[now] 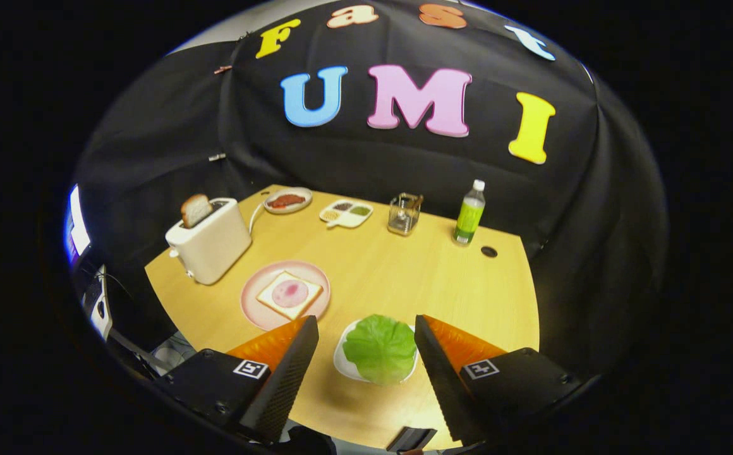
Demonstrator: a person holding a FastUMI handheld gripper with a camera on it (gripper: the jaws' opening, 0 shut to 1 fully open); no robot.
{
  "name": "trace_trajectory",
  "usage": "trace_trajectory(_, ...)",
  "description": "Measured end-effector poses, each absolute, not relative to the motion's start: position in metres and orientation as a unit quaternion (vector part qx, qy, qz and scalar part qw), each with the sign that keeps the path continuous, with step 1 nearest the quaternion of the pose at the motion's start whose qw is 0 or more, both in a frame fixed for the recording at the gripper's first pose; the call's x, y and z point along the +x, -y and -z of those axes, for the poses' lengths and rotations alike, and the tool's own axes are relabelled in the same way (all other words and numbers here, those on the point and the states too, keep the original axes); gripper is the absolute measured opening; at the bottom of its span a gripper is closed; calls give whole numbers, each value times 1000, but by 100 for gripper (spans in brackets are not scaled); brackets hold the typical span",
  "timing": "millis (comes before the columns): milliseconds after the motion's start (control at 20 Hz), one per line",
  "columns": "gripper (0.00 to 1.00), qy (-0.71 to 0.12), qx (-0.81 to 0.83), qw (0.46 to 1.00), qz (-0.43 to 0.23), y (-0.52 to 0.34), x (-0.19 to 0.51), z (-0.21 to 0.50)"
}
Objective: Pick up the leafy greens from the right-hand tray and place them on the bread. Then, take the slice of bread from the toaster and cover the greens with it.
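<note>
A green lettuce leaf lies on a small white tray near the front of the wooden table. My gripper hovers above it, open, with the leaf showing between the two fingers and nothing held. Ahead and to the left, a pink plate carries a slice of bread with a pink round on top. Farther left stands a white toaster with a slice of toast sticking up from its slot.
At the back of the table are a plate with reddish food, a white divided dish, a glass jar and a green bottle. A round cable hole sits near the bottle. A lit screen stands off the left edge.
</note>
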State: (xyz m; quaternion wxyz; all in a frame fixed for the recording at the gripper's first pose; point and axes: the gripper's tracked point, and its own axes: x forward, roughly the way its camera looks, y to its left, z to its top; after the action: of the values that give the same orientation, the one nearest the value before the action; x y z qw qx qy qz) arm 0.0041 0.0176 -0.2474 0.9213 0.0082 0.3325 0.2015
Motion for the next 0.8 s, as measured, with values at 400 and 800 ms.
trace_trajectory(400, 86, -437, -84, 863, -239, -26, 20, 373)
trace_trajectory(800, 79, -507, -78, 823, -242, -37, 36, 433)
